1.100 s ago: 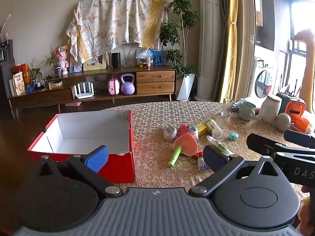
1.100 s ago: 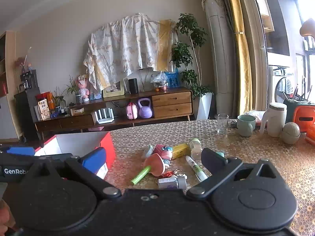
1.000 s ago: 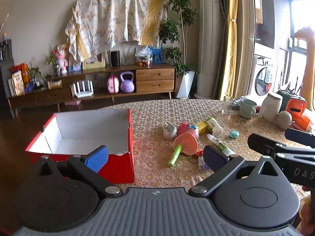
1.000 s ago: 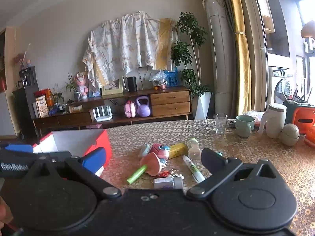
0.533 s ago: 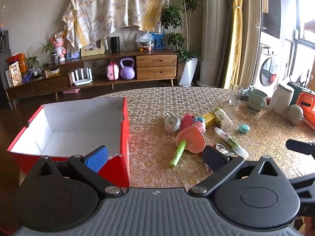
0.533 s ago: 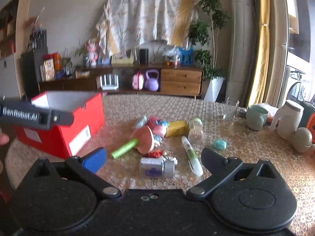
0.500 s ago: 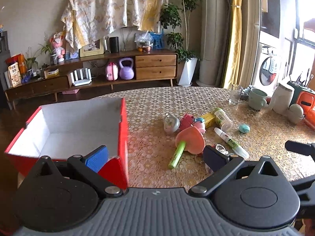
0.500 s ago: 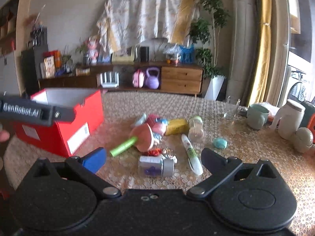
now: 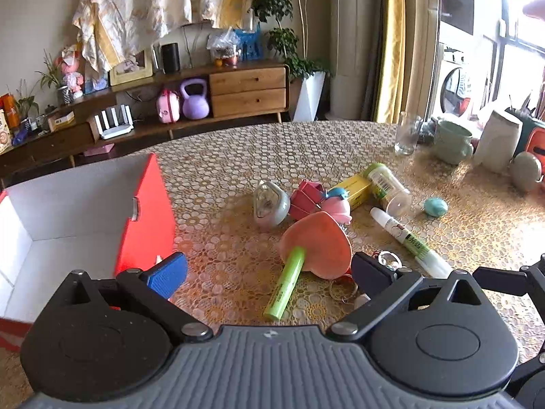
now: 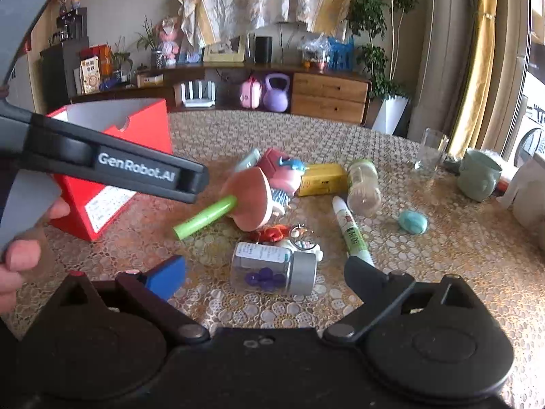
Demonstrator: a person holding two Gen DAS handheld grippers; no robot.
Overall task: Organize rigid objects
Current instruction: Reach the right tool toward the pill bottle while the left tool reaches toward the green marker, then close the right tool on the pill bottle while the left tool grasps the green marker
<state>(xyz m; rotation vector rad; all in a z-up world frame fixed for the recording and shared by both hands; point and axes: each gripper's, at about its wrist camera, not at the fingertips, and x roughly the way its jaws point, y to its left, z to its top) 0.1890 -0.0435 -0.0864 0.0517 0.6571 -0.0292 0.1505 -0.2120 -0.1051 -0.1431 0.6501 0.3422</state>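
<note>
A pile of small objects lies on the patterned table: a pink heart-shaped piece with a green handle [image 9: 315, 243] [image 10: 250, 197], a white and green marker [image 9: 408, 240] [image 10: 351, 230], a clear jar of purple beads [image 10: 272, 267], a yellow box [image 10: 322, 173], a clear bottle [image 10: 362, 185] and a teal egg [image 10: 413, 222]. An open red box [image 9: 144, 211] [image 10: 112, 156] stands at the left. My left gripper [image 9: 269, 271] is open and empty, just short of the green handle. My right gripper [image 10: 265, 277] is open and empty, its fingers either side of the bead jar.
A glass [image 9: 405, 136], a green mug [image 9: 453, 141], a white jug [image 9: 495, 146] and other kitchen things stand at the table's far right. A key ring [image 10: 299, 235] lies beside the jar. The left gripper's arm [image 10: 112, 167] crosses the right wrist view.
Both grippers have moved forward and lower toward the pile. The right gripper now has the bead jar between its open fingers. Nothing was taken hold of.
</note>
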